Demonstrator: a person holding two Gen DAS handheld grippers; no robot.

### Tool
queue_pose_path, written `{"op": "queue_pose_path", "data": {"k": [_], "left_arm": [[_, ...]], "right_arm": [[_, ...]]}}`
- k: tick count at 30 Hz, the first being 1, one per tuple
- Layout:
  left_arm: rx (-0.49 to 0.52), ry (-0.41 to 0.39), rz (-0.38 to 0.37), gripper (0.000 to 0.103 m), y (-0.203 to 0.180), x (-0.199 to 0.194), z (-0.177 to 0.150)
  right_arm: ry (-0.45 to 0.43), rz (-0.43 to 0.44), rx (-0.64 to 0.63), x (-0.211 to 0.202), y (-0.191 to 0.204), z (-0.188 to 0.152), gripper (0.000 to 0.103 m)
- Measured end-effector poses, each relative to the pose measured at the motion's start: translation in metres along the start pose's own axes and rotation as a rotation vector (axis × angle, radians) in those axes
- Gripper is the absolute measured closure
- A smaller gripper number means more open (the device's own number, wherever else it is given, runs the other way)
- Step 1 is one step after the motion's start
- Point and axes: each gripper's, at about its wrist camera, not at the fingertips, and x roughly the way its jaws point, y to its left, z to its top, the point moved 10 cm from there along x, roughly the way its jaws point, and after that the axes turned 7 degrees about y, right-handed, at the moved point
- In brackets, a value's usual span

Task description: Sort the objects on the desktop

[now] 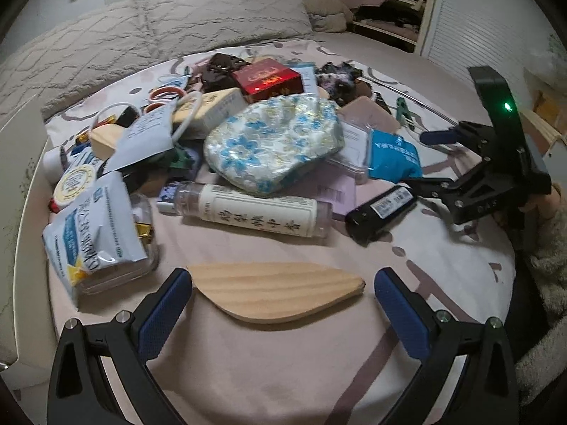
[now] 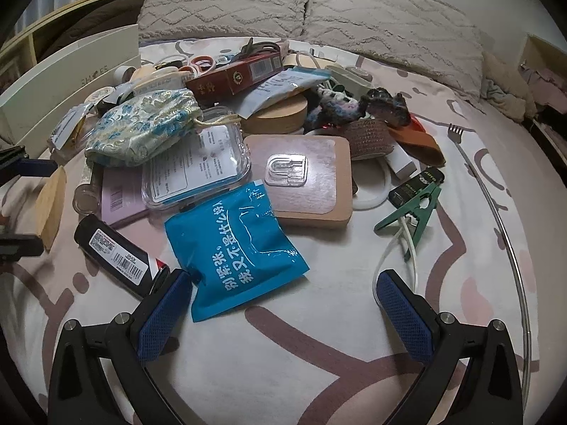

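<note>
A heap of small objects lies on a patterned sheet. In the left wrist view my left gripper (image 1: 281, 292) is open, its fingers on either side of a leaf-shaped wooden piece (image 1: 280, 292). Behind it lie a white tube (image 1: 255, 210), a floral pouch (image 1: 273, 145) and a black lighter (image 1: 382, 210). My right gripper (image 1: 428, 163) shows open at the right, beside the lighter. In the right wrist view my right gripper (image 2: 283, 295) is open and empty just in front of a blue sachet (image 2: 235, 248), with the lighter (image 2: 117, 253) at its left.
A white box (image 2: 67, 85) stands at the left and pillows (image 2: 319, 7) at the back. A green clip (image 2: 413, 209), a fork (image 2: 457, 132), a tan pad with a clear hook (image 2: 301, 180), a clear case (image 2: 196, 164) and a red box (image 2: 235, 74) lie in the heap.
</note>
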Motion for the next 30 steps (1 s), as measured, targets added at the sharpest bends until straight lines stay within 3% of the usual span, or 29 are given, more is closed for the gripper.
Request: {"op": "queue_pose_path", "data": {"k": [10, 18, 30], "left_arm": [[-0.005, 0.026, -0.001, 0.000, 0.002, 0.007, 0.000], [-0.003, 0.044, 0.005, 0.000, 0.001, 0.014, 0.003], [-0.019, 0.073, -0.005, 0.000, 0.004, 0.022, -0.003]], "right_arm": [[0.012, 0.100, 0.042, 0.003, -0.001, 0.004, 0.000], [0.038, 0.084, -0.031, 0.010, 0.013, 0.010, 0.000], [0.046, 0.125, 0.004, 0.018, 0.013, 0.007, 0.000]]}}
